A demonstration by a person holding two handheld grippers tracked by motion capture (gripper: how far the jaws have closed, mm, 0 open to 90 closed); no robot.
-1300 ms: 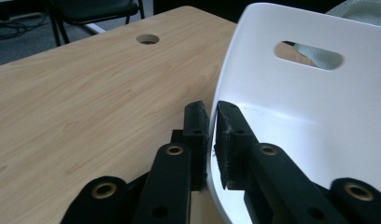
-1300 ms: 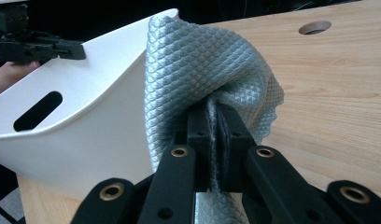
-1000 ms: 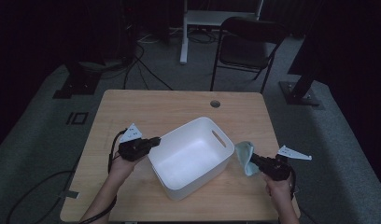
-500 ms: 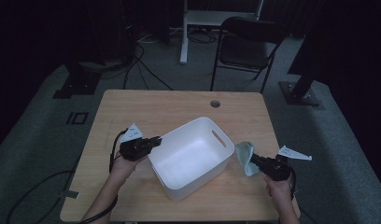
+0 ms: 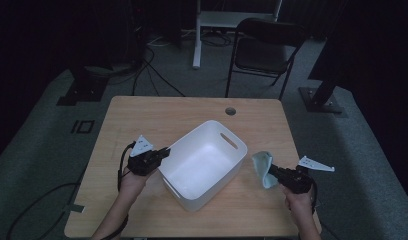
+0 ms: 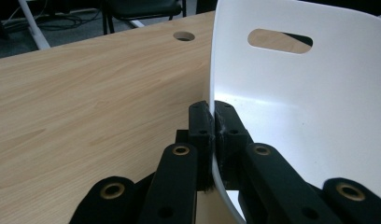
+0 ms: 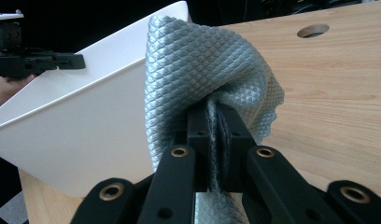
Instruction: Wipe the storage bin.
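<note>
Little changes over the last second: the white bin (image 5: 203,165) sits on the desk (image 5: 142,115) as before, tilted. The left tongs (image 6: 215,122) stay clamped on its near rim. The right tongs (image 7: 215,122) keep the grey-blue cloth (image 7: 202,70) pinched just beside the bin's right wall, seemingly poised to wipe it.

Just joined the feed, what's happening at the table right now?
A person works with two handheld grippers. The left gripper is clamped on the rim of the white bin, which looks tipped. The right gripper pinches a grey-blue cloth just outside the bin's wall, not yet inside it.
</note>
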